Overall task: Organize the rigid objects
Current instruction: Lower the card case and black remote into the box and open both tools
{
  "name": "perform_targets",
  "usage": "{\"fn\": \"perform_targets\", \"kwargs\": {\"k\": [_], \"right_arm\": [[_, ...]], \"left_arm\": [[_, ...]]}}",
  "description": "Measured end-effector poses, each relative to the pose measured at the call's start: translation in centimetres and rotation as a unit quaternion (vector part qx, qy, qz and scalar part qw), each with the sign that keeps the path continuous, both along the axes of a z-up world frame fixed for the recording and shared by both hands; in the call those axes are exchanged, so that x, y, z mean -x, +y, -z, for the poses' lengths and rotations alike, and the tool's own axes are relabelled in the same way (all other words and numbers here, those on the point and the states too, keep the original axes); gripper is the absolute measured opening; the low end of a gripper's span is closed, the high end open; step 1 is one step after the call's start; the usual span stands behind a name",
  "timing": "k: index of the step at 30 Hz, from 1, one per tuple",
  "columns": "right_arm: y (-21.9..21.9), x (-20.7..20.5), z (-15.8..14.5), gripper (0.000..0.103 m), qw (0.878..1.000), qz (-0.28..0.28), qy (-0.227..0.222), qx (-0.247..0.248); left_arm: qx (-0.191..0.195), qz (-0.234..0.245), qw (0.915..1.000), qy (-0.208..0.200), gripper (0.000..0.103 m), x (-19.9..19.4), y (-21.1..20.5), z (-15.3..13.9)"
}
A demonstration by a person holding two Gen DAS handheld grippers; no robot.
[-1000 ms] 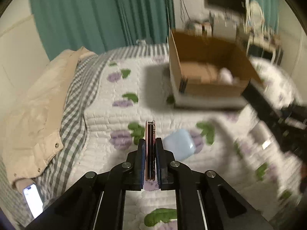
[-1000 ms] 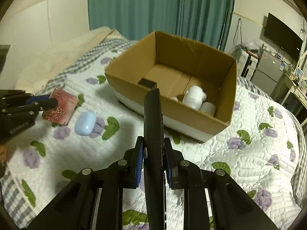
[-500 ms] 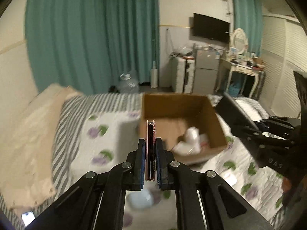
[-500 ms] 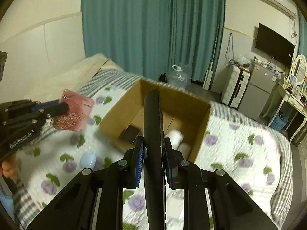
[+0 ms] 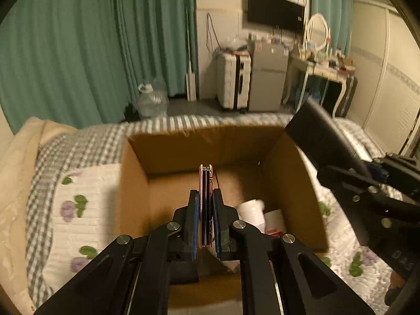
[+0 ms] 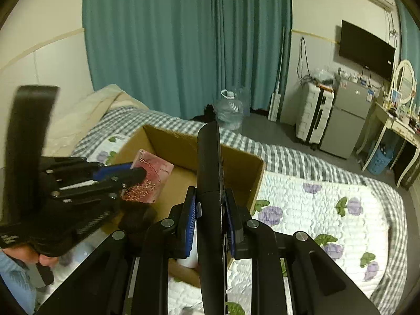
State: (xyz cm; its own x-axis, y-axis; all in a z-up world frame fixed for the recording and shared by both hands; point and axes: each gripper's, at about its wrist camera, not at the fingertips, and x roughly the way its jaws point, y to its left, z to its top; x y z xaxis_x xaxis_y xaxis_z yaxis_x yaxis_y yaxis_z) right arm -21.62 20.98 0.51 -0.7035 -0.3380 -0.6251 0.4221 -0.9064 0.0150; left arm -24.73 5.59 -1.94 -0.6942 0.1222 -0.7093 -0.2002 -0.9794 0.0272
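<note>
Left wrist view shows, at the centre of the frame, the thin pink case [image 5: 205, 204] that my left gripper [image 5: 205, 223] has clamped edge-on between its blue pads, the jaws closed down to just its thickness. I hold it on edge because a flat, rigid slab like this gives the pads two broad faces to press; gripped that way I judge it unlikely to slip. In the right wrist view the same case sits at middle left, its glittery red-pink face turned outward.

Behind and below the case lies the open cardboard box [image 5: 131, 183], filling the middle of the left view. I hang over its mouth, which I take to mean the case is meant to go inside. White containers [image 5: 250, 210] already rest on the box floor at lower right of centre, so I would aim for the bare cardboard to their left.

My right gripper [image 6: 210, 210] is closed just as narrowly on a long black remote-like bar [image 6: 210, 162], held upright along the fingers and rising through the centre of the right frame. It reaches toward the box from the right edge of the left view, and seems bound for the same place.

Around the box spreads the quilted floral bedspread [image 6: 315, 210], with teal curtains [image 5: 78, 52] across the upper left.
</note>
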Motion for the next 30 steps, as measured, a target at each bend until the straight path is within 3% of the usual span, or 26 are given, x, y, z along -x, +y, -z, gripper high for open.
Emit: {"fn": "perform_targets", "kwargs": {"k": [5, 8, 11, 20, 30], "right_arm": [[0.4, 1.4, 1.8, 0.019, 1.0, 0.003, -0.012, 0.005], [0.5, 1.8, 2.1, 0.019, 1.0, 0.004, -0.015, 0.01], [0.5, 1.7, 2.0, 0.019, 1.0, 0.005, -0.011, 0.008], [-0.1, 2.1, 0.3, 0.019, 1.0, -0.005, 0.001, 0.017], [-3.1, 5.6, 5.4, 0.019, 0.998, -0.032, -0.045, -0.015]], "left_arm": [[0.008, -0.016, 0.9997, -0.02, 0.01, 1.8, 0.3, 2.0], [0.011, -0.022, 0.9996, -0.017, 0.018, 2.0, 0.2, 2.0], [0.023, -0.037, 0.9991, -0.002, 0.061, 1.5, 0.0, 1.2], [0.024, -0.057, 0.9974, 0.037, 0.061, -1.1, -2.3, -1.5], [0.047, -0.068, 0.996, 0.034, 0.061, -1.2, -2.8, -0.1]]}}
